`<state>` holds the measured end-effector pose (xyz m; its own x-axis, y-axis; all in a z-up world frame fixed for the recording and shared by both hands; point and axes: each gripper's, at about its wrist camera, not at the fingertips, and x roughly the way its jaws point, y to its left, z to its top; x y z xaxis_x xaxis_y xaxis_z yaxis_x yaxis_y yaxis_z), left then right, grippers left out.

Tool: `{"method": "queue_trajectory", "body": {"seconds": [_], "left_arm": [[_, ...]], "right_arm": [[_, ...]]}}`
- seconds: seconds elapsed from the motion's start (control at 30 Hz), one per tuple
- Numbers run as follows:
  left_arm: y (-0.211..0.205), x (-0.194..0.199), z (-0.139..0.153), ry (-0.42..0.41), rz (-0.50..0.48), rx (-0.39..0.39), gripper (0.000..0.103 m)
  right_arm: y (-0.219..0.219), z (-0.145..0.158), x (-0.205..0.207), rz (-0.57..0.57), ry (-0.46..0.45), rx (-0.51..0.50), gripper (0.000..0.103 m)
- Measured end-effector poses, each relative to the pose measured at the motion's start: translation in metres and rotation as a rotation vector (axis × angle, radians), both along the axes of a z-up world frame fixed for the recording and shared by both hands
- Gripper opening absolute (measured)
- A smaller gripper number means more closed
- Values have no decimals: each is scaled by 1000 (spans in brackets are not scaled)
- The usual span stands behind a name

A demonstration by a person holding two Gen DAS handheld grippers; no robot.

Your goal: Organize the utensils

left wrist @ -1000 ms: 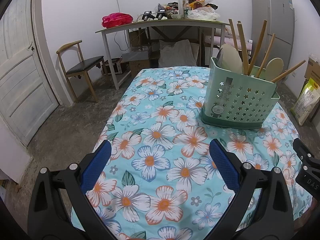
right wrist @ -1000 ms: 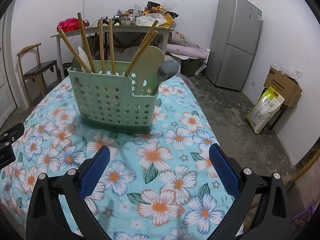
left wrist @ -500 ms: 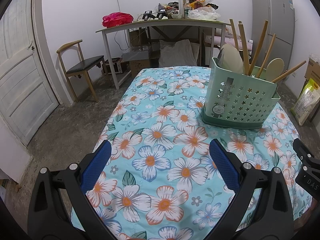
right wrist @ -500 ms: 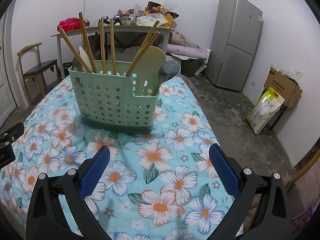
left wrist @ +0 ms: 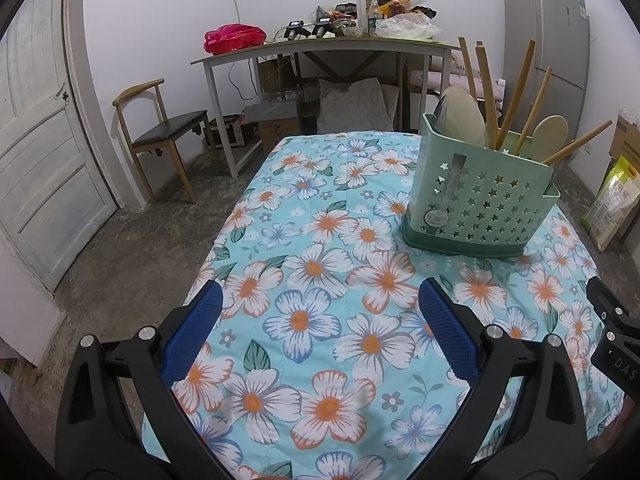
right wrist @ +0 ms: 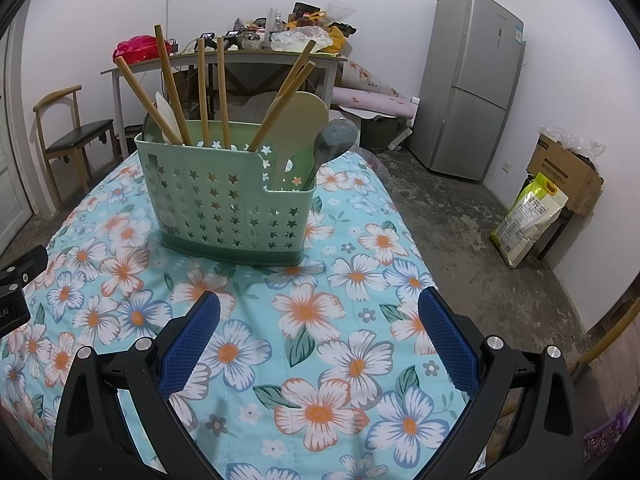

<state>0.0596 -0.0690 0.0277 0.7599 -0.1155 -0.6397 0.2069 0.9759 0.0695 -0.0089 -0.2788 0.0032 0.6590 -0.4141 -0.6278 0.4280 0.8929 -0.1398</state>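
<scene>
A green star-punched utensil holder point(left wrist: 476, 200) stands on the floral tablecloth point(left wrist: 320, 280); it also shows in the right wrist view point(right wrist: 228, 204). It holds several wooden chopsticks point(right wrist: 172, 88), a pale rice paddle point(right wrist: 300, 120), a grey spoon point(right wrist: 336, 140) and a wooden spoon point(left wrist: 550, 132). My left gripper point(left wrist: 320, 320) is open and empty, well short of the holder and to its left. My right gripper point(right wrist: 318, 324) is open and empty, in front of the holder.
A cluttered grey table point(left wrist: 320, 46) and a wooden chair point(left wrist: 160, 136) stand behind. A fridge point(right wrist: 472, 84), a cardboard box point(right wrist: 564, 172) and a rice bag point(right wrist: 528, 216) stand at the right. A white door point(left wrist: 36, 140) is at the left.
Both grippers stay open and nearly still; the right wrist view has shifted slightly, so the holder sits a little further right in it.
</scene>
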Motion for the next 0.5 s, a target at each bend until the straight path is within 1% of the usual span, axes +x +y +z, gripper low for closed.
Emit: {"method": "queue_trajectory", "body": {"seconds": [0.5], "left_arm": [[0,0,1,2,0,1,95]], "right_arm": [[-1,1,0,0,-1,0,96]]}}
